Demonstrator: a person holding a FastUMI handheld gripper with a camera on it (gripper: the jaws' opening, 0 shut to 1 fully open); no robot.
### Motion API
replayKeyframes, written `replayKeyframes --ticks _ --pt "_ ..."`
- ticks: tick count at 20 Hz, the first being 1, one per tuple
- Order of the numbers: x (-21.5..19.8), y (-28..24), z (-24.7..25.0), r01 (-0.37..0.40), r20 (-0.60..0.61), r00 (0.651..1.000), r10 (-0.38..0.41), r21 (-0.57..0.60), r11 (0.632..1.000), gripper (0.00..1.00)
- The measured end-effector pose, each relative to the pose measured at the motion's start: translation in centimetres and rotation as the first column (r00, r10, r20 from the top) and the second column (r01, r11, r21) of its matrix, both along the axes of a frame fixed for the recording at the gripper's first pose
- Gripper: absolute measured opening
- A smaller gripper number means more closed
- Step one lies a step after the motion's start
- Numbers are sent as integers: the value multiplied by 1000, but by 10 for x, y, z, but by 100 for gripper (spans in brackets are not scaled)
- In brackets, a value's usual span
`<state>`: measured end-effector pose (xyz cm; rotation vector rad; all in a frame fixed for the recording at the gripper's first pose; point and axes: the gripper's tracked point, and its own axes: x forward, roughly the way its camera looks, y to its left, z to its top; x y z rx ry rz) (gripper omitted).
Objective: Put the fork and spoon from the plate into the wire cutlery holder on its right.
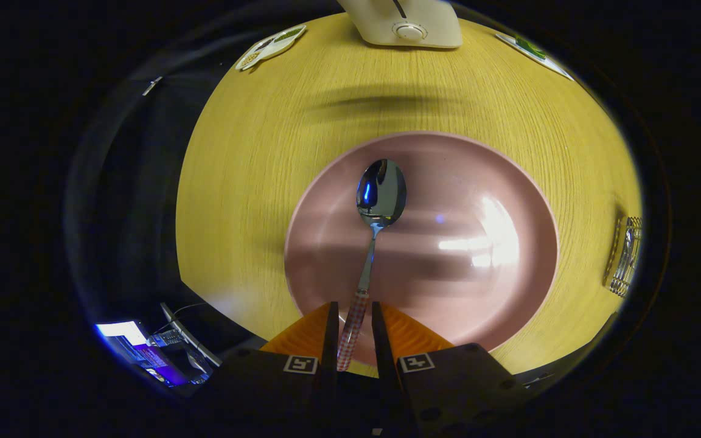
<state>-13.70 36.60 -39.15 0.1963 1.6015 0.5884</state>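
Gripper [351, 316] fingers stood either side of the spoon [372, 226] handle w/ small gaps, not clamped. Risk: thin handle could slip or swing over the pink plate [509, 182] if pinched off-centre.

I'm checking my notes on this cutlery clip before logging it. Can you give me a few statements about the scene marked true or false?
1. The spoon lies on the pink plate with its bowl pointing away from the gripper. True.
2. The spoon's checked handle sits between the fingers. True, though a firm pinch cannot be confirmed.
3. A fork lies on the plate beside the spoon. False: the spoon is the plate's sole piece of cutlery.
4. The wire cutlery holder stands on the plate. False: it stands on the wooden table, off to the plate's right.
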Motion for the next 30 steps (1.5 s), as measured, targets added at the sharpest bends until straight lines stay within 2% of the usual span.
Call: replayKeyframes --ticks 2,3,4,5,6,11,16,22,27,30 --pt "-4 -3 -6 -2 -24 1000 2 -13 1000 34" --pt "-3 -5 -4 13 -36 999 -14 -15 1000 29" --pt "-3 -3 -6 13 -37 999 -13 -5 1000 13" --pt "-4 -7 -4 2 -28 1000 -2 -4 1000 13" --pt "-4 -11 -3 3 -24 1000 -2 1 1000 9" --pt "-6 -23 35 8 -44 999 -3 127 992 9" --pt "7 -69 87 -44 38 999 37 195 980 9" --pt "29 -157 136 -100 162 984 70 182 978 9" --pt "48 -252 152 -125 166 980 107 105 987 9" --pt "59 -308 147 -170 123 978 166 19 985 9"
